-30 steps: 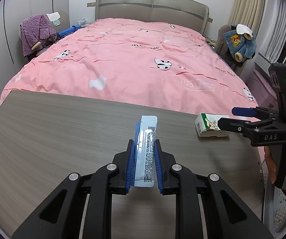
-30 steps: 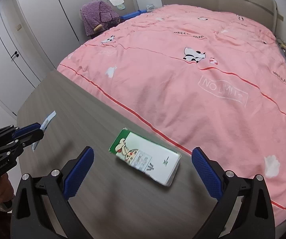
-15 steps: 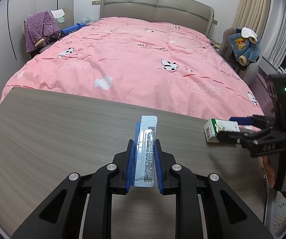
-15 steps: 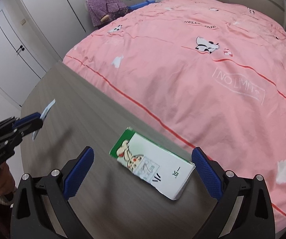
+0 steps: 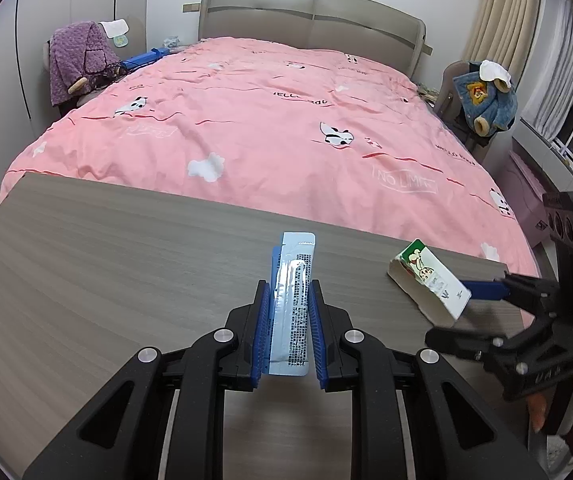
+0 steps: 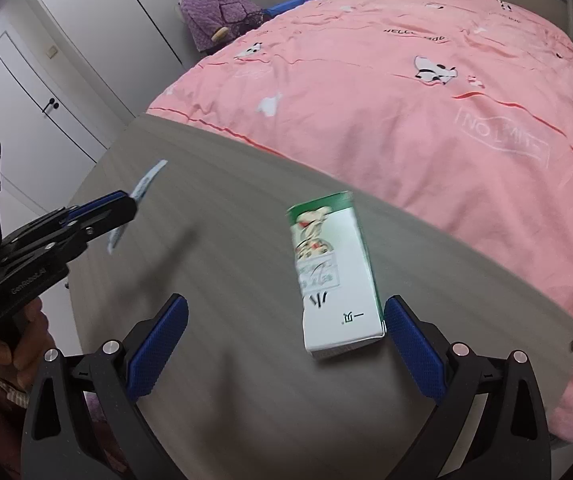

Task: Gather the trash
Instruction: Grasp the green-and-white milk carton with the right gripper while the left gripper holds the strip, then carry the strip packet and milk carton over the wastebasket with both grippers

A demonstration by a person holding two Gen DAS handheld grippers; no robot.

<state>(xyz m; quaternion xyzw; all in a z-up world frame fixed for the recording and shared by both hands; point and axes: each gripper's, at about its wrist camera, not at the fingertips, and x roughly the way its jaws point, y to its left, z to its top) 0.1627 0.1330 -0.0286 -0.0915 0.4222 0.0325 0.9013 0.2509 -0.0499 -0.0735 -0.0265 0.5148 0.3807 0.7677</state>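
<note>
A thin, limp sachet [image 5: 293,300] is being pinched upright in the clenched left tongs [image 5: 288,322], while a light, crushable carton [image 6: 336,276], lying on the surface [image 6: 222,240] between the released right tongs [image 6: 286,344], is probably best being gripped across its narrow sides.

right gripper [image 6: 284,354] jaws wide | milk carton [image 6: 336,276] between them, on table [image 6: 226,208]

You have a pale blue sachet [image 5: 292,304] upright off the table [image 5: 106,264], and a green-and-white carton [image 6: 336,276] lying flat near its edge.
</note>
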